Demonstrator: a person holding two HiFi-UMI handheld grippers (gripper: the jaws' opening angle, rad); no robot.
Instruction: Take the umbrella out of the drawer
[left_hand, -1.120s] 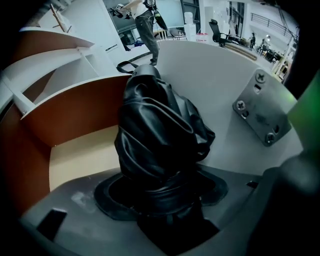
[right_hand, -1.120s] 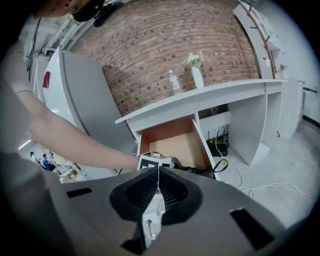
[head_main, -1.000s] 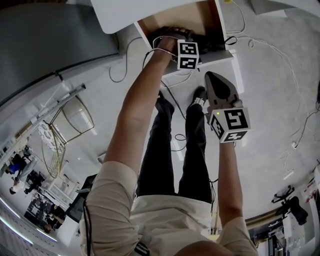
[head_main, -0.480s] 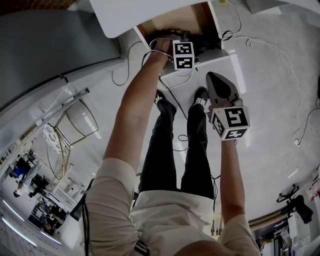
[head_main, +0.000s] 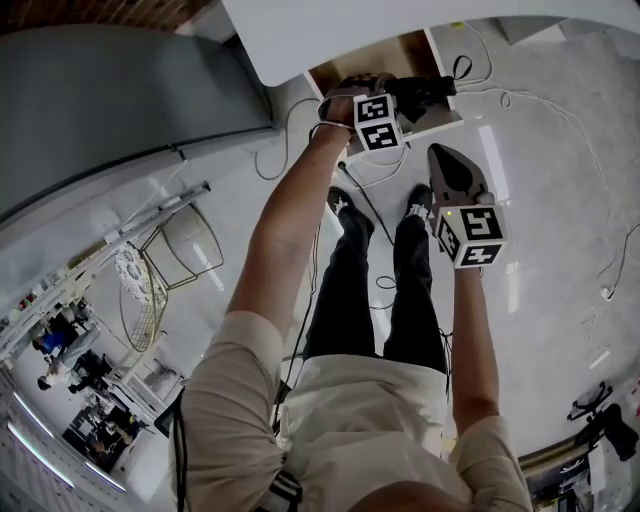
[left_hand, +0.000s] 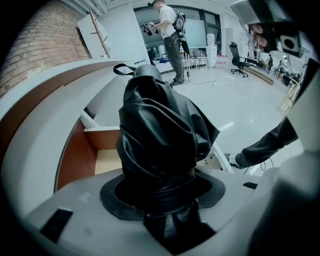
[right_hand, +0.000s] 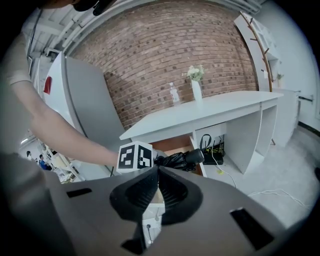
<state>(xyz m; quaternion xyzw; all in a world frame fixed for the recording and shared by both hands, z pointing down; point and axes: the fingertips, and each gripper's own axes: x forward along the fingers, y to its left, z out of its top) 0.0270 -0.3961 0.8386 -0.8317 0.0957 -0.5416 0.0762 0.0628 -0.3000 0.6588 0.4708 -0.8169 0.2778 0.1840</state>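
Note:
A folded black umbrella (left_hand: 157, 135) fills the left gripper view, and my left gripper (left_hand: 160, 197) is shut on its lower part. In the head view the umbrella (head_main: 425, 90) hangs over the front of the open wooden drawer (head_main: 360, 70) under the white desk, with the left gripper (head_main: 385, 98) and its marker cube beside it. The right gripper view shows the umbrella (right_hand: 182, 159) lying level above the drawer (right_hand: 175, 150). My right gripper (head_main: 442, 155) hovers in front of the drawer, apart from it, with its jaws together and nothing between them (right_hand: 156, 170).
The white desk (head_main: 400, 25) has a vase (right_hand: 196, 90) on top and a brick wall behind. Cables (head_main: 520, 90) trail over the floor, and a power strip (right_hand: 214, 159) sits under the desk. The person's shoes (head_main: 345, 205) stand before the drawer. A wire chair (head_main: 190, 245) is at the left.
Both hands have risen. The left gripper was down in the drawer and now holds the umbrella up over the drawer's front. The right gripper stays shut.

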